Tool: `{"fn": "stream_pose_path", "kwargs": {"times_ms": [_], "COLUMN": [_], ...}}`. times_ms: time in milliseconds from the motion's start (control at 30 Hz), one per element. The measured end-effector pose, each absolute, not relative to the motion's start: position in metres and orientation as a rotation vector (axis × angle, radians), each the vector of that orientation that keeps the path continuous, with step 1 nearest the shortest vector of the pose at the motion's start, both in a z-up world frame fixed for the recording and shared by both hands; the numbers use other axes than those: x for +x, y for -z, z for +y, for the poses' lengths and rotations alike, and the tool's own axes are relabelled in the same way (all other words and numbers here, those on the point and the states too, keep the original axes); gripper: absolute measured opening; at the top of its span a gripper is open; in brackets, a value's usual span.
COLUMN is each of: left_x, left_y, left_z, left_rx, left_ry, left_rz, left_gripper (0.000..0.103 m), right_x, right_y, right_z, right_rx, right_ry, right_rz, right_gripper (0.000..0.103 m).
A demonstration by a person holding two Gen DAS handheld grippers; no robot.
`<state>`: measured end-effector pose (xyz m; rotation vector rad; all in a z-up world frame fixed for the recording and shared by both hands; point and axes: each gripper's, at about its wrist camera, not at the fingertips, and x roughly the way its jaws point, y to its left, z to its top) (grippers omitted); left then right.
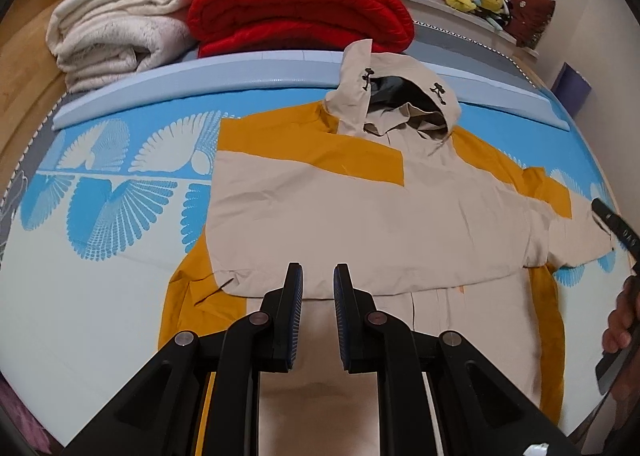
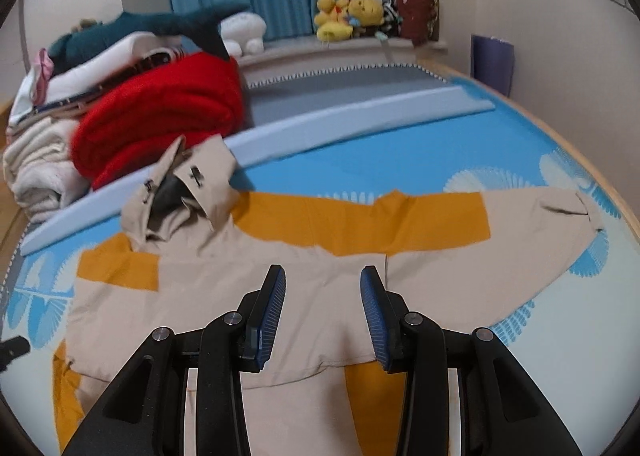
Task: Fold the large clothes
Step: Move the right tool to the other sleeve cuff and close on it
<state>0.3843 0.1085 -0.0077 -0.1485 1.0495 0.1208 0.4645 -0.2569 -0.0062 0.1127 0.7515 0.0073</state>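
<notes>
A beige and mustard hooded jacket (image 1: pixel 360 215) (image 2: pixel 240 296) lies flat on the bed, its hood (image 1: pixel 400 103) (image 2: pixel 188 183) pointing to the far side. One sleeve lies folded across the chest. The other sleeve (image 2: pixel 500 240) stretches out to the right over the sheet. My left gripper (image 1: pixel 318 270) hovers over the jacket's lower front, its jaws a narrow gap apart with nothing between them. My right gripper (image 2: pixel 323 272) hangs above the chest, open and empty. In the left wrist view it shows at the right edge (image 1: pixel 616 232), with a hand (image 1: pixel 620 320) on it.
The blue patterned bed sheet (image 1: pixel 100 195) (image 2: pixel 400 163) surrounds the jacket. Behind the hood run a pale blue foam strip (image 1: pixel 200 79) (image 2: pixel 360 115), a folded red blanket (image 1: pixel 300 7) (image 2: pixel 160 111) and cream blankets (image 1: pixel 116 27). Plush toys (image 2: pixel 348 15) sit by the curtain; a wall bounds the right side.
</notes>
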Motion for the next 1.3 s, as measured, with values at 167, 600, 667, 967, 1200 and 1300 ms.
{"fn": "stream_pose_path", "kwargs": {"times_ms": [167, 600, 667, 967, 1200, 1300], "left_x": [0.370, 0.338, 0.335, 0.339, 0.362, 0.370], "left_y": [0.006, 0.013, 0.014, 0.024, 0.034, 0.036], "left_z": [0.101, 0.078, 0.073, 0.047, 0.037, 0.034], "left_rx": [-0.156, -0.128, -0.129, -0.088, -0.075, -0.064], "left_ry": [-0.113, -0.142, -0.142, -0.116, -0.102, -0.093], "left_rz": [1.037, 1.011, 1.010, 1.013, 1.027, 1.030], "left_gripper": [0.028, 0.039, 0.039, 0.041, 0.041, 0.041], "right_x": [0.443, 0.414, 0.410, 0.398, 0.405, 0.411], "right_y": [-0.002, 0.009, 0.012, 0.028, 0.037, 0.043], "right_z": [-0.263, -0.357, -0.371, -0.439, -0.477, -0.486], "right_rx": [0.111, 0.231, 0.220, 0.234, 0.242, 0.248], "right_ry": [0.023, 0.145, 0.167, 0.253, 0.320, 0.331], "right_rz": [0.719, 0.736, 0.732, 0.744, 0.752, 0.762], "right_gripper": [0.041, 0.052, 0.053, 0.054, 0.054, 0.054]}}
